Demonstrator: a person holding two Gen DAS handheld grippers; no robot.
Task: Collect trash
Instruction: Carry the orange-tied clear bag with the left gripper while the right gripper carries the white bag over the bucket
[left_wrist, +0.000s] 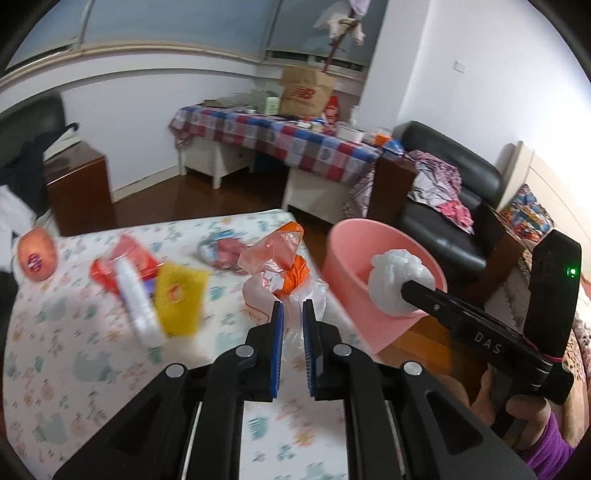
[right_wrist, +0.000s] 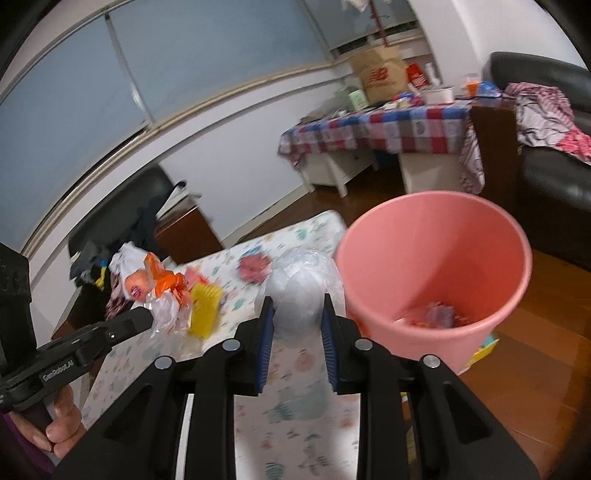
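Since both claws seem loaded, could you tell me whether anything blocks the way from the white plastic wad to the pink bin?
Nothing visible does. The right claw holds the white plastic wad just beside the pink bin, whose mouth is open, with only a little trash at the bottom. The left claw with the orange and clear bag is off to the side.

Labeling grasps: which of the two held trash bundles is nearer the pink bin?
The crumpled white plastic ball, held in the right gripper, at the round pink plastic bin. The orange-and-clear plastic bag in the left gripper is farther back over the patterned table.
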